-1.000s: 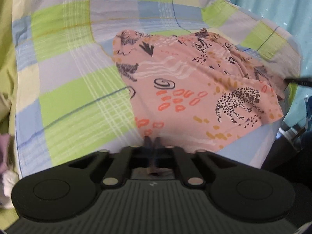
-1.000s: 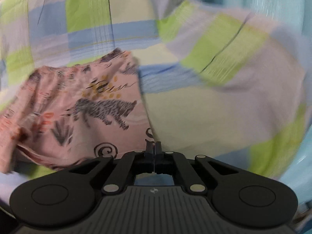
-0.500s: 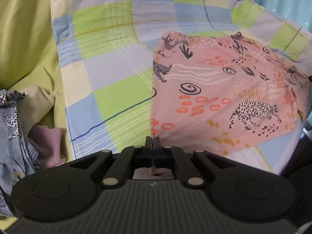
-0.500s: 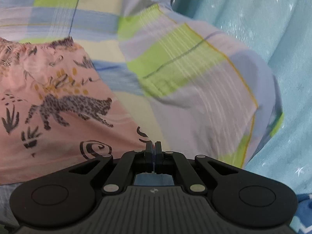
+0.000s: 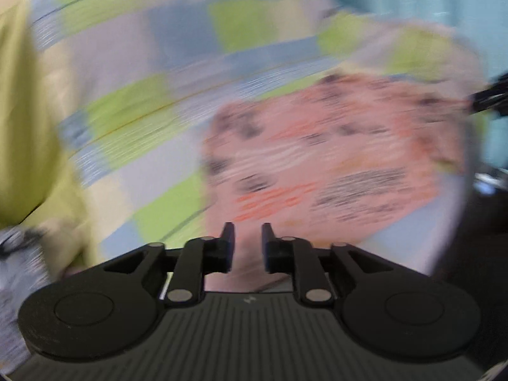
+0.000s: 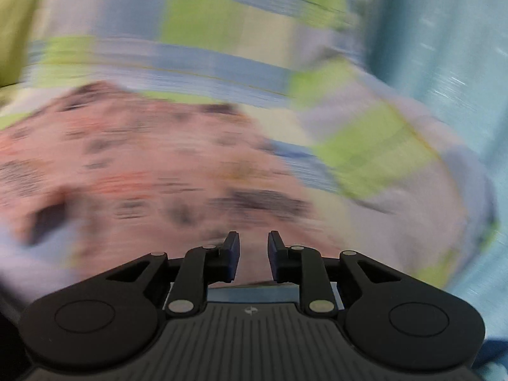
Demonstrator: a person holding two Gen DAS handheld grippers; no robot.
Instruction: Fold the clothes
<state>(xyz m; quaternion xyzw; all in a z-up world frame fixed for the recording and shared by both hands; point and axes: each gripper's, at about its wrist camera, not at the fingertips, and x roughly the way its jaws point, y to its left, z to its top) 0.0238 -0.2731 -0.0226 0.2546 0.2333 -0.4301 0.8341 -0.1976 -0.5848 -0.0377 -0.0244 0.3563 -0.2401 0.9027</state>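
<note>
Cloth spread flat, both grippers free above it

Bedsheet (image 5: 133, 117), checked in green, blue and pale squares, covers the surface and serves as the folding ground. On the sheet lies the pink printed garment (image 5: 333, 165), laid out broad and fairly flat, probably so its edges can be caught for a fold; heavy blur hides its seams and how many layers it has. A teal curtain (image 6: 451, 47) hangs beyond the sheet. Left gripper (image 5: 247, 235) hovers over the garment's near edge, fingers spread with only cloth seen between them. Right gripper (image 6: 253, 241) hangs over the garment's near edge too, fingers likewise parted and holding nothing. Both point forward across the sheet, tilted down toward the garment.
</note>
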